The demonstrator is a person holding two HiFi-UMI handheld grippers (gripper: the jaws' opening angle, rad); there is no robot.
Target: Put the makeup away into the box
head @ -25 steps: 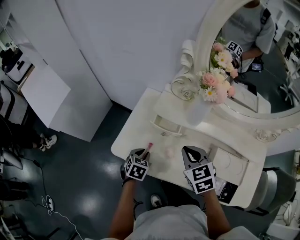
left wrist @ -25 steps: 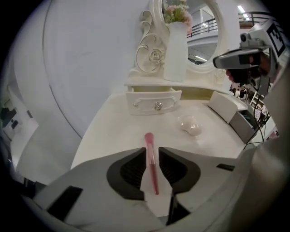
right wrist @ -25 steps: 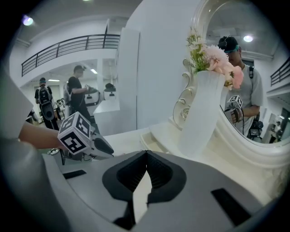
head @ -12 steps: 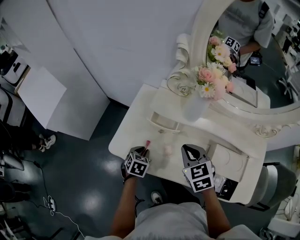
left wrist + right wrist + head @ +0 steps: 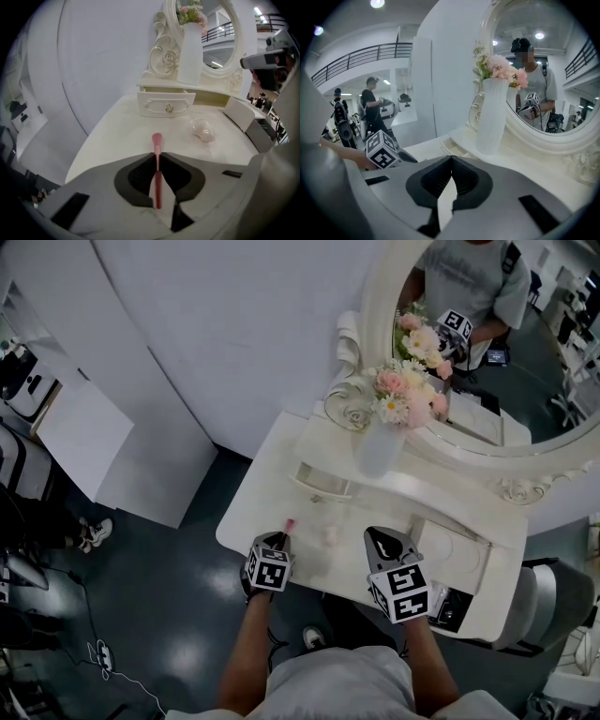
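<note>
A white dressing table [image 5: 267,486] fills the middle of the head view, with an oval mirror [image 5: 525,352] in a carved frame at its back. On the table's right side stands a white box [image 5: 464,557], and in front of the mirror is a tall white vase [image 5: 377,452] of pink and cream flowers [image 5: 401,392]. A small drawer unit [image 5: 321,486] sits just left of the vase's foot. The person holds both grippers over the near edge of the table. The right gripper [image 5: 451,158] has its jaws fully together with nothing in them and hovers between the left gripper and the box. The left gripper [image 5: 156,153] is closing its jaws on the pink makeup brush [image 5: 157,174], and their tips press on the thin handle from both sides. The handle runs back between the jaws, and the rounded head sticks out just past the tips, pointing toward the drawer unit. Whether the brush is off the tabletop cannot be told. A pale pink puff [image 5: 203,130] lies on the table near the brush head, on its right. The brush is well apart from the box, with the right gripper between them.
</note>
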